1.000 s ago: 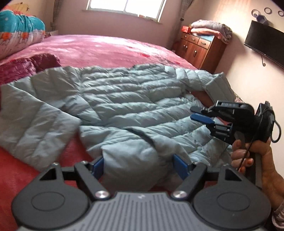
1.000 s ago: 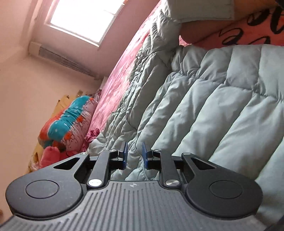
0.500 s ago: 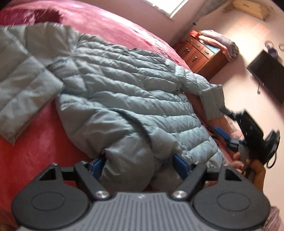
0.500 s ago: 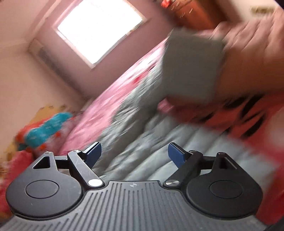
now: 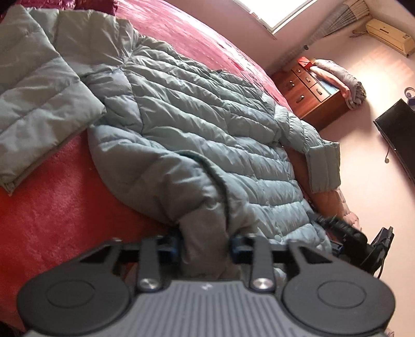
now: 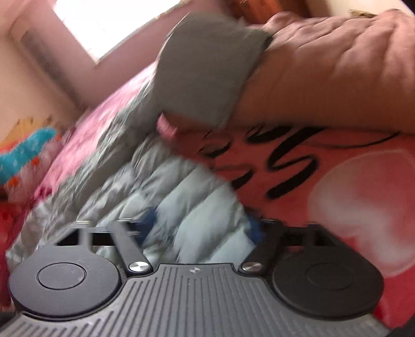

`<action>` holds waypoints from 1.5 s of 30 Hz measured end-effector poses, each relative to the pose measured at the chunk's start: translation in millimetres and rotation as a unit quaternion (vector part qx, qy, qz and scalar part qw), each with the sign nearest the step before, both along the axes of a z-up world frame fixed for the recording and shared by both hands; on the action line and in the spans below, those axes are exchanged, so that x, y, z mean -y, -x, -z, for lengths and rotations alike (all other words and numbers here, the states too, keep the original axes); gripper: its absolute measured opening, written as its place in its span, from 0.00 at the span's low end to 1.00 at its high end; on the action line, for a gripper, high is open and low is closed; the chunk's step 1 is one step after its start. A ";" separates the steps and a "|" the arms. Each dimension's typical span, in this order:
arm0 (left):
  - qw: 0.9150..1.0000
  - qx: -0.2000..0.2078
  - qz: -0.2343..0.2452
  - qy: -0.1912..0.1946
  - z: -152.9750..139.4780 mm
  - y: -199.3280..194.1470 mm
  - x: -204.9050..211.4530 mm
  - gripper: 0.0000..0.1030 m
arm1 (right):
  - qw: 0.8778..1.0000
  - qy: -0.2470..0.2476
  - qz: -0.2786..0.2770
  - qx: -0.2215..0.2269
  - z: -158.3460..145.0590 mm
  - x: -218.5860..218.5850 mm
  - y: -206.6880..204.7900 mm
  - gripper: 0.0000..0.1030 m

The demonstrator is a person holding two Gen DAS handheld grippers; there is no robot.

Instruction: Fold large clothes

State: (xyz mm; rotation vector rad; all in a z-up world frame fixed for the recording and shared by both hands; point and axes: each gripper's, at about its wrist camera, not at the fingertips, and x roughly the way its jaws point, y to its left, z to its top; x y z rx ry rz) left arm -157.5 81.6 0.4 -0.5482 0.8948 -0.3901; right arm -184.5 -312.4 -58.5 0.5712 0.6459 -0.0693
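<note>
Your left tongs (image 5: 205, 242) sit at the near hem of the grey-green puffer jacket (image 5: 197, 134), and their 2 blue pads (image 5: 173, 242) have closed in on a bunched fold of the hem, pressing it from both sides, so you have hold of the jacket there. The jacket lies spread flat across the red bedspread (image 5: 57, 207), with its body running away from you toward the window (image 5: 272, 13). 1 sleeve (image 5: 39, 103) lies off to the left on the bedspread, and the other sleeve's cuff (image 5: 324, 166) hangs at the right edge of the bed.

Your right tongs (image 6: 201, 226) are spread wide, with quilted jacket fabric (image 6: 186, 207) lying between the 2 blue pads (image 6: 255, 230); this view is smeared by motion, so the pads seem to be clear of the cloth, though you cannot be sure from it. In the left view the right tongs (image 5: 337, 230) show as a dark shape low at the right side of the jacket's hem, just beside the fabric. Above them in the right view, a grey cuff (image 6: 207, 70) meets a pink quilted cover (image 6: 337, 64). A wooden dresser (image 5: 311, 96) stands beyond the bed.
</note>
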 end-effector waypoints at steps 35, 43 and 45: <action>0.998 -0.013 -0.023 -0.056 -54.4 69.6 -76.9 0.38 | 0.997 0.051 -0.047 -0.046 -49.3 -71.4 77.4 0.56; 0.992 0.071 -0.046 -0.099 -97.3 81.0 -82.6 0.61 | 0.999 0.052 -0.001 0.013 -61.4 -68.6 77.6 0.60; 0.991 0.083 -0.040 -0.100 -99.4 75.1 -77.2 0.62 | 0.998 0.049 -0.001 0.030 -62.2 -71.4 70.2 0.63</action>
